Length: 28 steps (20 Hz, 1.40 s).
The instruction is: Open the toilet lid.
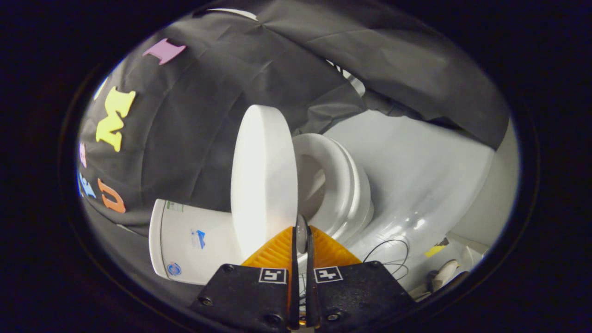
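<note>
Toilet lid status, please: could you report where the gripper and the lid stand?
Gripper shut on toilet lid edge. Lid raised clear of seat, bowl open. Nothing in the way.

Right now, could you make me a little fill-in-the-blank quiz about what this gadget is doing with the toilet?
1. The gripper has its two fingers pinched on the edge of the toilet ____.
2. The lid is already lifted off the ____ beneath it.
3. The seat rests on the white ____.
4. Near the toilet's base lie thin black ____.

Missing words: lid; seat; bowl; wires
</note>
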{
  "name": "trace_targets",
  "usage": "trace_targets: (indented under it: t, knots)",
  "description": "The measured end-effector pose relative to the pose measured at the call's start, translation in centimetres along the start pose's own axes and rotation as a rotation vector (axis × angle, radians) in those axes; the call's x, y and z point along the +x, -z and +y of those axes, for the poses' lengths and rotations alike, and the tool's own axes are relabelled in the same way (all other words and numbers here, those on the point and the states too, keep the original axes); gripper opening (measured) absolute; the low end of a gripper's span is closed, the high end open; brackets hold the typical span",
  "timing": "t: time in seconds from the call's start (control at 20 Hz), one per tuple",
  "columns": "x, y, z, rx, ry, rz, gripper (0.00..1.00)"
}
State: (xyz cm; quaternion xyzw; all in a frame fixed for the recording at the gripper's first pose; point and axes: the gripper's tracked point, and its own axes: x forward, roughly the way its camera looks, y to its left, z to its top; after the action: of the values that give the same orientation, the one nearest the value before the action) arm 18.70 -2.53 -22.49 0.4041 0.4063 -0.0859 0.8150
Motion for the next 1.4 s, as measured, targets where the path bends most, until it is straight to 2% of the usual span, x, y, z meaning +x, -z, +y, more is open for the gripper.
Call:
trace_targets:
  t: [0.55,0.75,1.05,1.4]
  knots:
    - [-2.7,0.4,4.9,-0.082,-0.039,-0.016,0.09]
    - [-3.0,0.7,5.9,-0.136,-0.010,-0.024,0.09]
    - [-3.7,1.0,7.2,-0.139,-0.012,-0.031,0.09]
    - [-4.6,2.1,10.6,-0.203,0.010,-0.049,0.09]
